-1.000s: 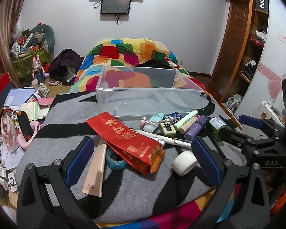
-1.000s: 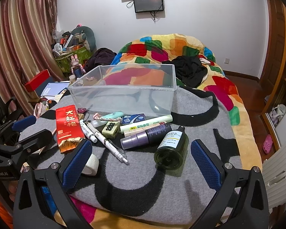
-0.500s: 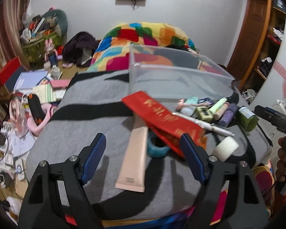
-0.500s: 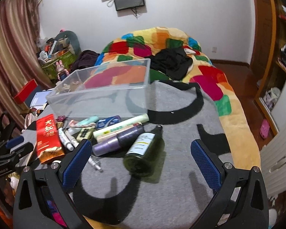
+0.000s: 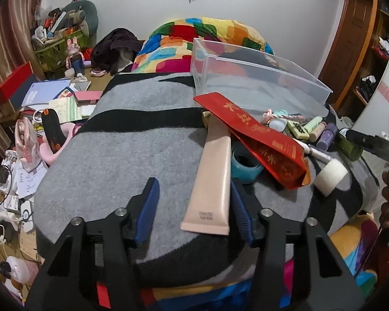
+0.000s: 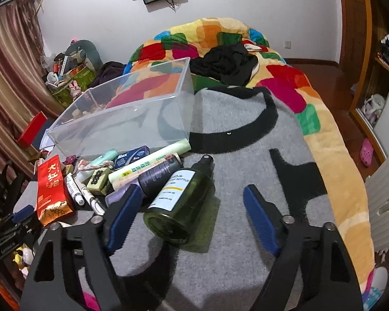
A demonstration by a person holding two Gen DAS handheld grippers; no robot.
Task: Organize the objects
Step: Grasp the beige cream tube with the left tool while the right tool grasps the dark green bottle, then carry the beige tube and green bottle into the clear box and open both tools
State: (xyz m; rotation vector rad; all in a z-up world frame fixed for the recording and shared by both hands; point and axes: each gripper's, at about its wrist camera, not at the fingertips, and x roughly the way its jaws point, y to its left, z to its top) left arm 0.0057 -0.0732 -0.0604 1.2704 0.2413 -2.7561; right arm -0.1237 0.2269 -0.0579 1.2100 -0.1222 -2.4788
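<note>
A clear plastic bin stands on a grey and black blanket. In front of it lie a red tea packet, a beige tube, a teal tape ring, a white roll, a dark green spray bottle, tubes and pens. My left gripper is open around the flat end of the beige tube. My right gripper is open around the base of the green bottle.
The blanket covers the foot of a bed with a colourful quilt. Books, papers and bags crowd the floor to the left. A wooden shelf unit stands at the right. The bed edge drops off at the right.
My left gripper has moved left and down to the beige tube and its jaws have narrowed. My right gripper has moved in around the green bottle and narrowed.
</note>
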